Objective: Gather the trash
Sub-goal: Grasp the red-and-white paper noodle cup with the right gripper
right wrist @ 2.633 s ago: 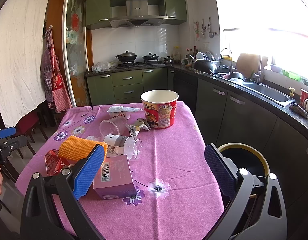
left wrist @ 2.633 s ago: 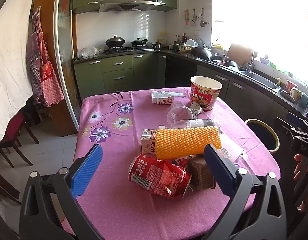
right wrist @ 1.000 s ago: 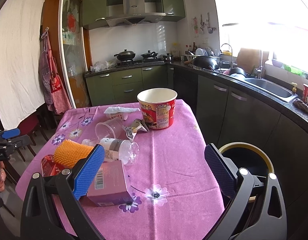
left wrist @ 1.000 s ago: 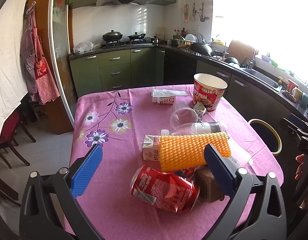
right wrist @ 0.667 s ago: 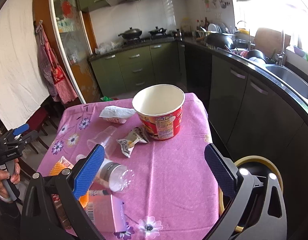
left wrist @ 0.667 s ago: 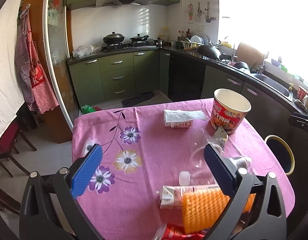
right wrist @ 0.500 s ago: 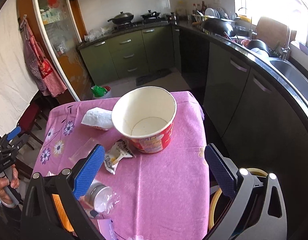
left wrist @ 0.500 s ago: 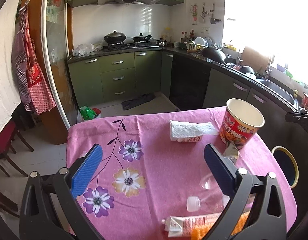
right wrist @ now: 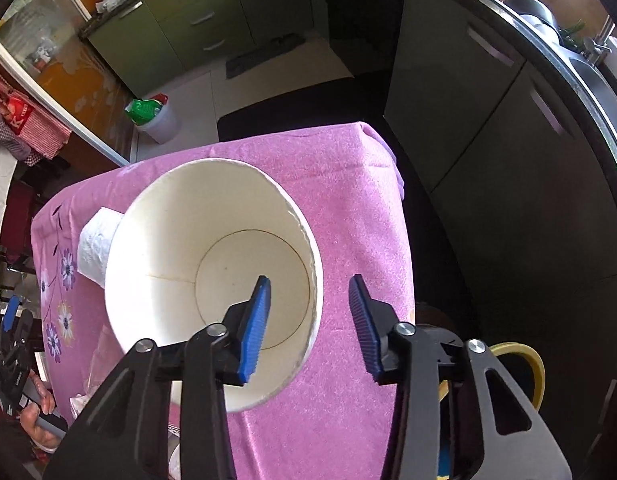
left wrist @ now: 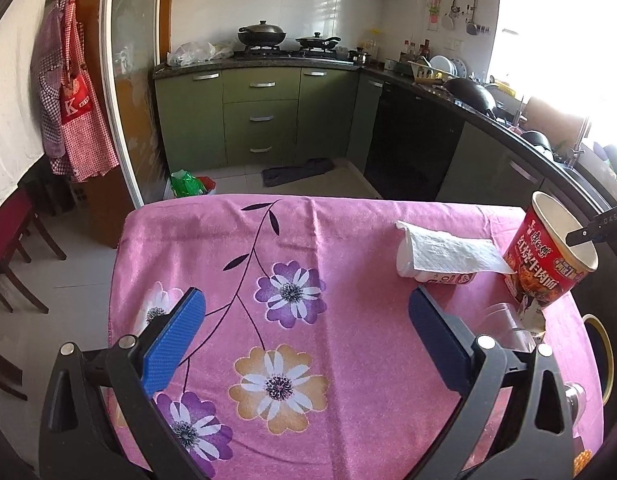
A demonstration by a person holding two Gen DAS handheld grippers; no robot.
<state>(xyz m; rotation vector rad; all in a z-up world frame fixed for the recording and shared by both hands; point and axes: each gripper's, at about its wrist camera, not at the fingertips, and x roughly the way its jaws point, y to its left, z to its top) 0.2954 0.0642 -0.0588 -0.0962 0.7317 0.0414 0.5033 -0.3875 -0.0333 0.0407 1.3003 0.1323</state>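
noodle cup (right wrist: 212, 264): upright, open, white inside and empty, red printed wall, at the tablecloth's far right edge.
paper towel (left wrist: 444, 254): white sheet draped over a small carton, just left of the cup.
clear plastic cup (left wrist: 504, 320): on its side, near side of the noodle cup.

The noodle cup (right wrist: 212, 264) hides most of the tissue pack (right wrist: 96, 248) behind it in the right wrist view, and its lower rim sits behind the right hand-held gripper (right wrist: 308, 328). In the left wrist view, the clear cup (left wrist: 504, 324) and the bottle cap (left wrist: 574, 394) are partly covered by the left hand-held gripper (left wrist: 304, 334). The bin (left wrist: 602, 356) is cut by the counter (left wrist: 348, 216) edge. The window glare washes out the sink area.
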